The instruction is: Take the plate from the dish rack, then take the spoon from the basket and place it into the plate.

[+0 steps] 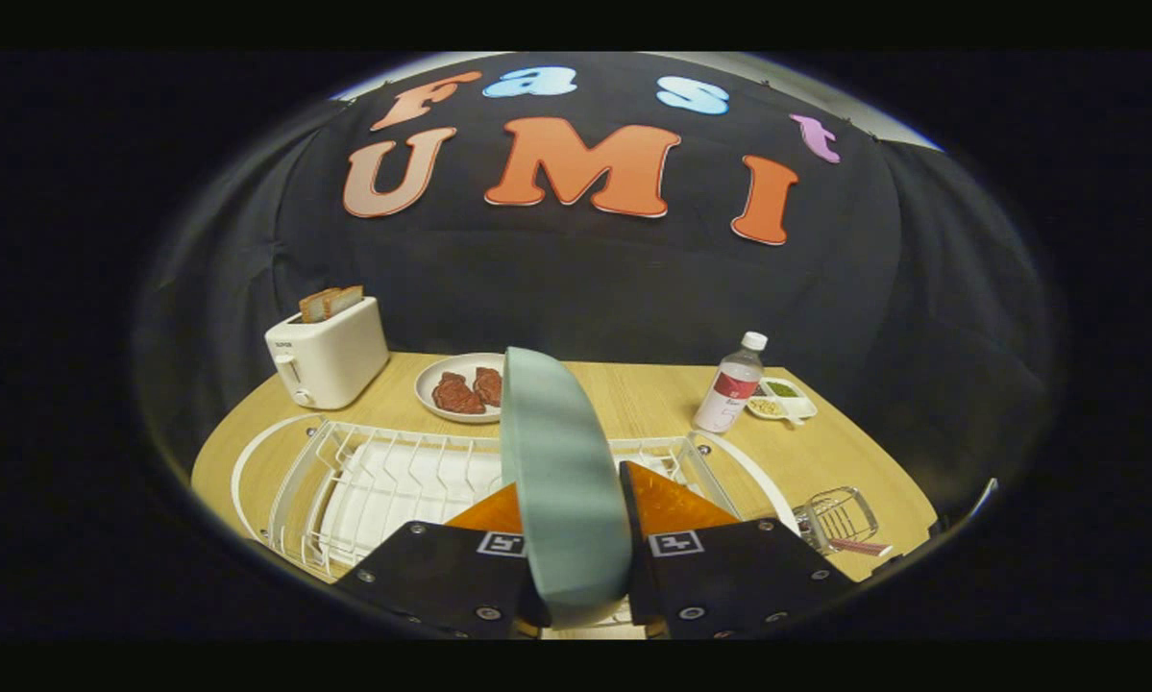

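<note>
While the gripper [576, 553] has both fingers pressed against the faces of the pale green plate [561, 481], the plate stands on edge between them, rising above the fingertips and tilted slightly; under and beyond it lies the white wire dish rack [383, 476] on its white tray, which rests on the wooden table [825, 452]; just beside the rack's right end sits a small wire basket [837, 517], with a pinkish handle, probably the spoon [859, 547], poking out of its near side; beyond the rack, a white toaster [329, 354] holds two slices of bread; next to it stands a white dish with two reddish pieces of food [460, 389], partly hidden by the plate; farther right, a clear bottle with a white cap [729, 384] stands touching or just beside a small divided condiment dish [782, 396].
</note>
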The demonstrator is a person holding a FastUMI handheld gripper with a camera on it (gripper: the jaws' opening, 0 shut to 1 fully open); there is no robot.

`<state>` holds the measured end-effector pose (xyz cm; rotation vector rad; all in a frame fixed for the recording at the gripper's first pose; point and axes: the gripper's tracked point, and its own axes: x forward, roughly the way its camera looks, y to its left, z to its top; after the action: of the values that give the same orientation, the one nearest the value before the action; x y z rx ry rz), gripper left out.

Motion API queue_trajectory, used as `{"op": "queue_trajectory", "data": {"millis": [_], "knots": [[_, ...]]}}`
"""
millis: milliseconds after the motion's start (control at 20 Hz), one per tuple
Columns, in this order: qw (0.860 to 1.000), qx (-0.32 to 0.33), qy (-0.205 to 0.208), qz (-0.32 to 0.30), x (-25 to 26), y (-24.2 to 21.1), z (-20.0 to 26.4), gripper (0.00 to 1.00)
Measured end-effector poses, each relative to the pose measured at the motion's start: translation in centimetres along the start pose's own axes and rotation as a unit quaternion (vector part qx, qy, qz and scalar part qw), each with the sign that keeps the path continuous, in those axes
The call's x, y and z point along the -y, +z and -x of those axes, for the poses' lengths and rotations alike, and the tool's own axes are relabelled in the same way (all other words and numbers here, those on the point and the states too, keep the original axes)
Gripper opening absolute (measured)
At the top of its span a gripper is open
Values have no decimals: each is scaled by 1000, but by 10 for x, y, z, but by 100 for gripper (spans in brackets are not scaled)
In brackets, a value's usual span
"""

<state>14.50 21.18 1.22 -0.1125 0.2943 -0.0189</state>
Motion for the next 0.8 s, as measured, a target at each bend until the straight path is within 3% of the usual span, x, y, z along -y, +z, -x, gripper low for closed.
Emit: {"op": "queue_trajectory", "data": {"millis": [450, 800], "knots": [[997, 42, 35, -48, 27, 17, 61, 30], [990, 47, 89, -103, 55, -16, 124, 30]]}}
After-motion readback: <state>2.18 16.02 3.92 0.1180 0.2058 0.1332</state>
